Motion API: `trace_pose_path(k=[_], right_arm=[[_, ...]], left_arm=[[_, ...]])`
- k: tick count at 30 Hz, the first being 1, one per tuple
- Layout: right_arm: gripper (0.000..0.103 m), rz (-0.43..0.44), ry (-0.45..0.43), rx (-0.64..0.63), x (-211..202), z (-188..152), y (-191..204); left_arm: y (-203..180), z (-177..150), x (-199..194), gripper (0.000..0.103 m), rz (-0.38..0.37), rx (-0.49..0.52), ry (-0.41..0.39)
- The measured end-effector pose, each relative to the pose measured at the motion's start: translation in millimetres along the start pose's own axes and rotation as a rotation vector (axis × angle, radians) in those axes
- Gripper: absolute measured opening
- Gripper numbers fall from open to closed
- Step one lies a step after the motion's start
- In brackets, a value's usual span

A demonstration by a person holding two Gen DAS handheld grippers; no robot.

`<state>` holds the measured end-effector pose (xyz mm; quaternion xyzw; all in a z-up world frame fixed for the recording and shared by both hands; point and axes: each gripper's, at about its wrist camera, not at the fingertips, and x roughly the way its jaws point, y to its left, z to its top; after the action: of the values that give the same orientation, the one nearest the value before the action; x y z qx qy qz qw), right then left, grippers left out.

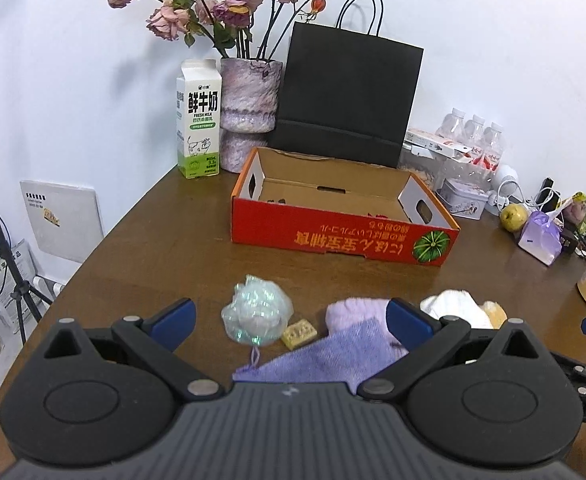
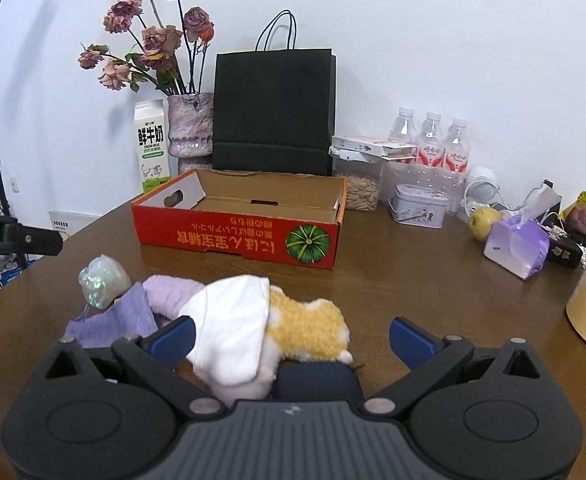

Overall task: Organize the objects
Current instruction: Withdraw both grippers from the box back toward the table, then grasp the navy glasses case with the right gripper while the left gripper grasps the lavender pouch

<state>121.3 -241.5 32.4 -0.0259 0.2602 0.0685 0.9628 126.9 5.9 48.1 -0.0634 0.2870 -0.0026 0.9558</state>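
Loose items are sitting in a cluster on the brown worktop (image 1: 173, 232), near its front edge: an iridescent mesh pouch (image 1: 257, 314), a small yellow block (image 1: 299, 333) just beside it, a purple knitted cloth (image 1: 325, 360), a lilac fuzzy piece (image 1: 357, 310), and a white cloth (image 2: 233, 328) lying over a yellow-and-white plush (image 2: 309, 324). Behind them the red cardboard box (image 2: 237, 240) is standing open and looks mostly empty, so sorting is probably only starting.

The left gripper (image 1: 293, 322) is hovering over the purple cloth and pouch, fingers (image 1: 173, 318) spread wide, holding nothing. The right gripper (image 2: 293, 338) is hanging over the white cloth and plush, fingers (image 2: 411, 340) also spread, empty.

Step in hand looks like approach for a first pick. Next move calls for lowering onto one soft item, closing, then carrying it to the box. The cloths overlap, so a grab may drag a neighbour along.
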Motion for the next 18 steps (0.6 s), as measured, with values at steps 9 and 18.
trace_pose_path(k=[9, 18], right_arm=[[0.103, -0.002, 0.012, -0.016, -16.7, -25.3, -0.7], [0.103, -0.006, 0.049, -0.028, -17.0, -55.1, -7.0]], left_arm=[[3.7, -24.9, -12.1, 0.103, -0.003, -0.008, 0.004], [10.4, -51.0, -20.4, 0.103, -0.007, -0.011, 0.011]])
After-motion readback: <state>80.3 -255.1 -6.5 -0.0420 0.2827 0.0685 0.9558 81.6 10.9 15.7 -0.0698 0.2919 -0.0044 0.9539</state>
